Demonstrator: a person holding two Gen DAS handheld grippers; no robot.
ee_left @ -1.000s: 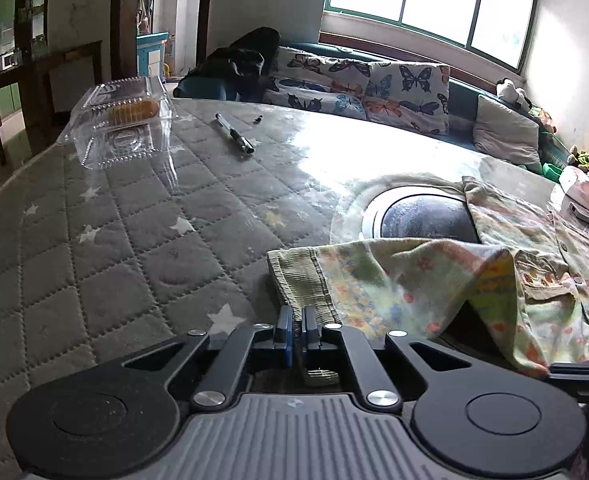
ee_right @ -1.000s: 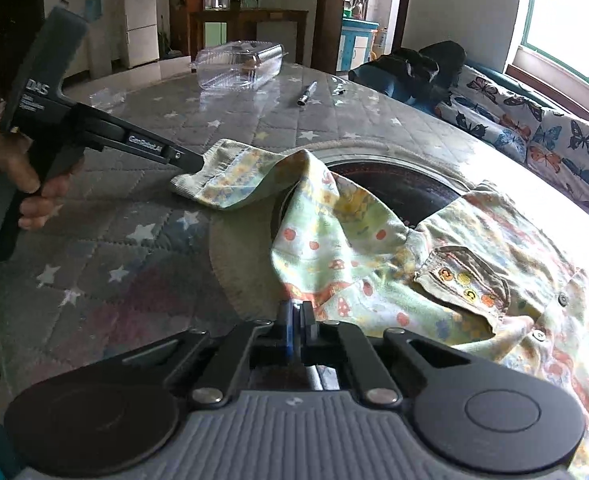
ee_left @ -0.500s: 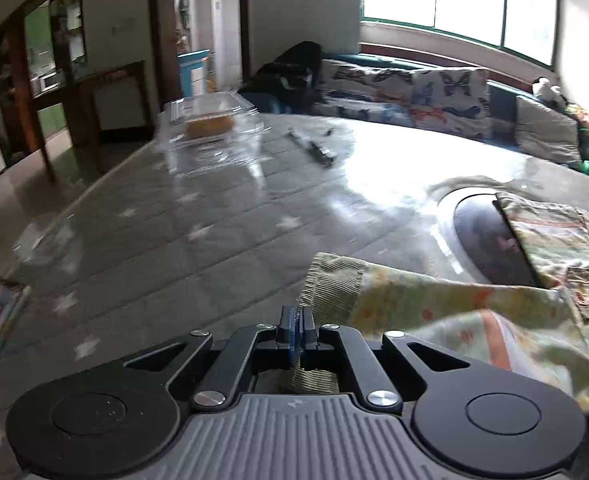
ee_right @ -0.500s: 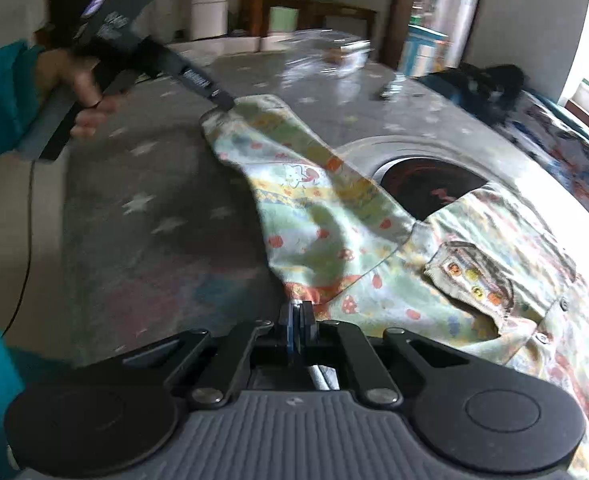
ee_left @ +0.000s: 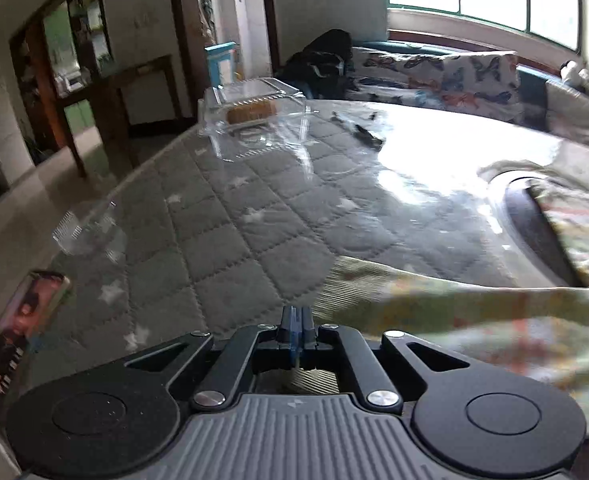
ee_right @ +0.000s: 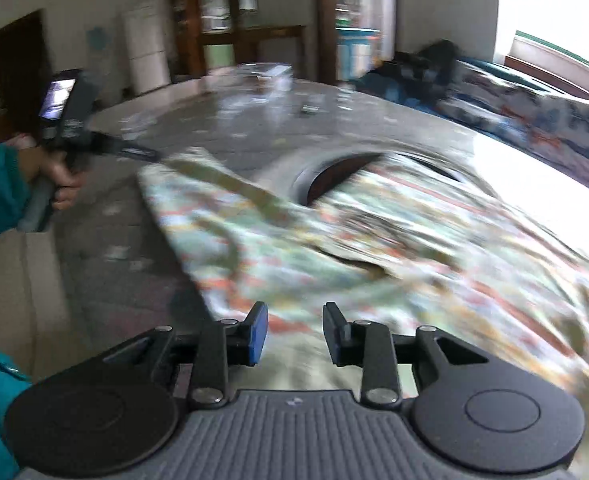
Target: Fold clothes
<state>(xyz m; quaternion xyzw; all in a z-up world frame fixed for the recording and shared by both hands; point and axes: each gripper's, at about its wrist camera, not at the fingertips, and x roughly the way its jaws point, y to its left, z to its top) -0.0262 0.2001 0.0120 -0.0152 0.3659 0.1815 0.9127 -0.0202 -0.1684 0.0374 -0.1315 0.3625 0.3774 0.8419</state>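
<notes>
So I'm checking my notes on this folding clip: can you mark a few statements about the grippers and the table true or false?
1. The left gripper is clamped on the shirt's sleeve cuff. True.
2. The right gripper is shut on the shirt. False: its jaws have just been opening and stand apart above the cloth.
3. A clear plastic box sits on the quilted table cover. True.
4. The box is empty. False: something yellowish-brown lies inside.
5. The shirt is plain white. False: it has a colourful print.
</notes>
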